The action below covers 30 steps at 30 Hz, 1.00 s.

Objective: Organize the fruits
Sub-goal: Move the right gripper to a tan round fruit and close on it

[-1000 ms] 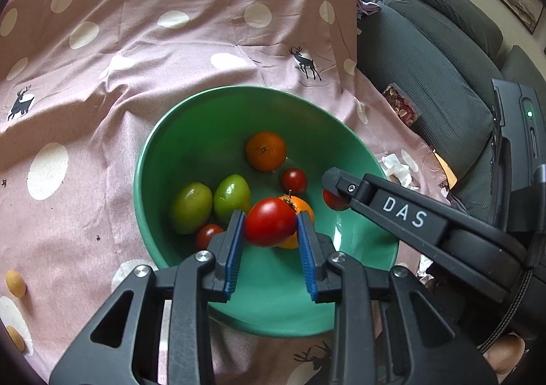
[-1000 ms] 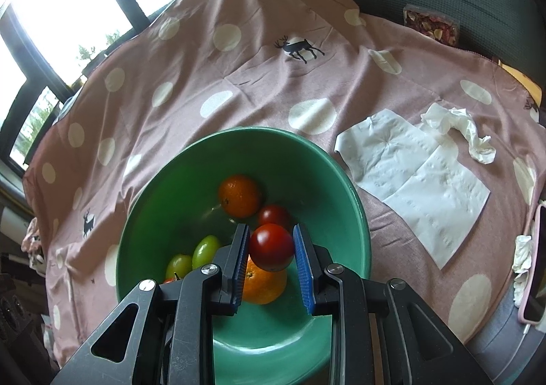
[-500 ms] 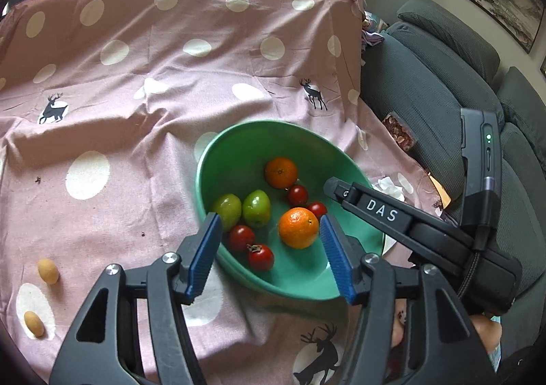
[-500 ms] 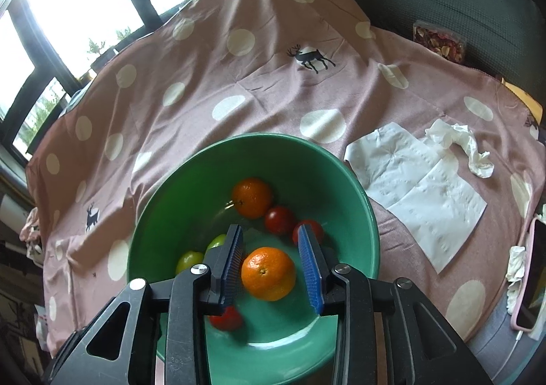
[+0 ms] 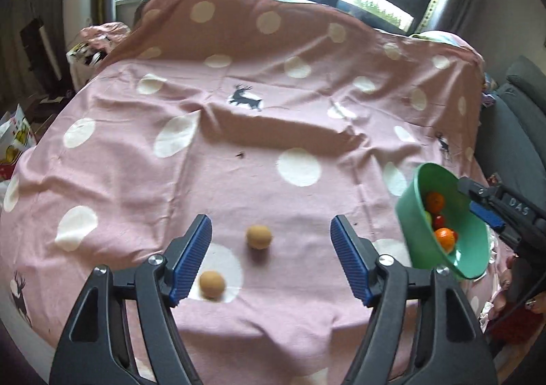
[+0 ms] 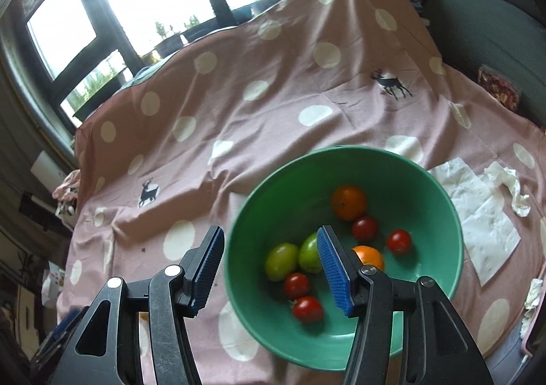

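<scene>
A green bowl (image 6: 440, 201) on the pink dotted cloth holds two oranges (image 6: 349, 202), two green tomatoes (image 6: 282, 261) and several red tomatoes (image 6: 307, 308). My right gripper (image 6: 269, 265) is open and empty; its left finger is outside the bowl's left rim and its right finger is over the bowl. My left gripper (image 5: 271, 260) is wide open and empty over the cloth. Two small tan fruits lie on the cloth, one (image 5: 259, 237) between its fingers, the other (image 5: 212, 284) near the left finger. The bowl (image 5: 414, 235) shows at the right of the left wrist view.
White paper napkins (image 6: 477, 214) lie right of the bowl. A grey sofa (image 6: 491, 6) stands along the right side. Windows are behind the table's far edge. A small packet (image 6: 498, 88) lies near the sofa.
Both grippers let their red tomatoes go into the bowl and opened. The left gripper swung away left to the two tan fruits. The right gripper drew back and shifted left.
</scene>
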Each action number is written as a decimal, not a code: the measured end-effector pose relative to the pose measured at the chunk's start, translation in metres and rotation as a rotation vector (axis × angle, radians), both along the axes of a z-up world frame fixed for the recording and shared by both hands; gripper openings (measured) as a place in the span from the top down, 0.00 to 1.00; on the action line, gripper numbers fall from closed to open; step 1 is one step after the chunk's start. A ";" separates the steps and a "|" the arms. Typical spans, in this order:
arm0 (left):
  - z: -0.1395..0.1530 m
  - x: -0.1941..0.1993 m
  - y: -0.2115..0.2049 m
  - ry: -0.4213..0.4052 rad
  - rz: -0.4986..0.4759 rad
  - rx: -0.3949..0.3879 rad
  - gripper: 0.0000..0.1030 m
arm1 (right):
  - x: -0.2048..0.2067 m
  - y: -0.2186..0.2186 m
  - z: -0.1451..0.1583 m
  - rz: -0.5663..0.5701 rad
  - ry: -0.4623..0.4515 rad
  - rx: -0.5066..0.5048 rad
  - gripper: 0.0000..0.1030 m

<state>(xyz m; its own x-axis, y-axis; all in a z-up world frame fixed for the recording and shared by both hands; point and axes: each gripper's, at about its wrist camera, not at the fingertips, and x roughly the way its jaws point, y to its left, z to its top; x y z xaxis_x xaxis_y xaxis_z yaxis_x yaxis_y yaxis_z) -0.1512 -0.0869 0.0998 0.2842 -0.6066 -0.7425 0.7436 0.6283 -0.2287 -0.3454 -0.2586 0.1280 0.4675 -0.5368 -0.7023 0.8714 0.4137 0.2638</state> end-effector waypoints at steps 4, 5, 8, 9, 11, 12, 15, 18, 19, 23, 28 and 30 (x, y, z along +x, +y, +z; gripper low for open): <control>-0.023 0.022 0.019 0.032 0.083 0.058 0.30 | 0.033 0.013 -0.002 0.093 0.040 -0.012 0.44; -0.027 0.024 0.022 0.030 0.093 0.067 0.30 | 0.042 0.017 -0.003 0.117 0.049 -0.014 0.44; -0.035 0.031 0.026 0.035 0.118 0.081 0.31 | 0.068 0.025 -0.011 0.197 0.065 0.001 0.44; -0.038 0.032 0.026 0.042 0.116 0.085 0.31 | 0.076 0.028 -0.014 0.221 0.065 0.012 0.44; -0.043 0.035 0.025 0.060 0.112 0.095 0.32 | 0.091 0.033 -0.021 0.271 0.064 0.034 0.44; -0.045 0.035 0.025 0.063 0.112 0.100 0.32 | 0.098 0.037 -0.025 0.297 0.063 0.046 0.44; -0.047 0.034 0.023 0.052 0.104 0.121 0.40 | 0.117 0.043 -0.037 0.374 0.053 0.099 0.44; -0.049 0.033 0.023 0.058 0.087 0.119 0.45 | 0.132 0.049 -0.051 0.435 0.047 0.168 0.44; -0.050 0.033 0.022 0.058 0.081 0.121 0.48 | 0.136 0.051 -0.056 0.453 0.047 0.191 0.44; -0.054 0.031 0.019 0.074 0.057 0.138 0.53 | 0.149 0.057 -0.072 0.502 0.047 0.272 0.44; -0.061 0.024 0.011 0.085 0.022 0.159 0.55 | 0.158 0.060 -0.083 0.530 0.049 0.323 0.53; -0.065 0.023 0.008 0.104 0.010 0.163 0.56 | 0.161 0.060 -0.088 0.529 0.051 0.337 0.56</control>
